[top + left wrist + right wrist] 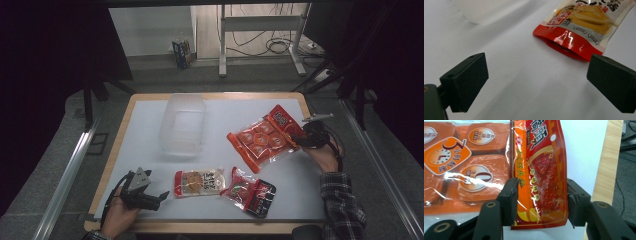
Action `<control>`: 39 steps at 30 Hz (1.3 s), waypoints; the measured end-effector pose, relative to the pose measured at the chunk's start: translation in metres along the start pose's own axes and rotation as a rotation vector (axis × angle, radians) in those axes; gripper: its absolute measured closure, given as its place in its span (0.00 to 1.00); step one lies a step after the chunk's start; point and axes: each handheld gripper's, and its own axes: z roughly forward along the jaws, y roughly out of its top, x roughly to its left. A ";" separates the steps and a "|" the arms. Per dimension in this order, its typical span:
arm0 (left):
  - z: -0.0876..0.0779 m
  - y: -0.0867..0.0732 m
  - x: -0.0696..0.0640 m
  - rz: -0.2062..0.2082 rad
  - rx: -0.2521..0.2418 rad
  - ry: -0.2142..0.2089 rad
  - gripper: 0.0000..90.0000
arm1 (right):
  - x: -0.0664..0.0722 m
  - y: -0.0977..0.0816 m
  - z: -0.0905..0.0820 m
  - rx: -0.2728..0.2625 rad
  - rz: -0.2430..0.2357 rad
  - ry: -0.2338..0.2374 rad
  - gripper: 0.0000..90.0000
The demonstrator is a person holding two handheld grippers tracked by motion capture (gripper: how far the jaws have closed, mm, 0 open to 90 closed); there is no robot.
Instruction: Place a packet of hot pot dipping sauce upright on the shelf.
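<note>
A large orange-red snack bag [262, 137] lies at the right of the white table top, its red header end [544, 170] standing between the jaws of my right gripper [301, 135]. In the right gripper view both pads of my right gripper [540, 200] press on that end; the bag's clear front with orange portion packs [474, 165] stretches away to the left. My left gripper [161, 198] rests at the front left with its jaws wide apart and nothing between them. It points at a yellow snack packet [197, 182], whose red bottom edge [569, 42] lies just beyond my left gripper [536, 80].
A clear plastic container [182, 125] stands upside down at the middle back, and its blurred edge [481, 10] is in the left gripper view. A red and black packet [248, 191] lies at the front centre. The table's wooden rim [606, 170] runs close to the right gripper.
</note>
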 end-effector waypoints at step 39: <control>0.006 0.001 -0.009 0.092 0.062 0.010 0.04 | 0.011 -0.018 -0.013 0.082 0.025 0.110 0.74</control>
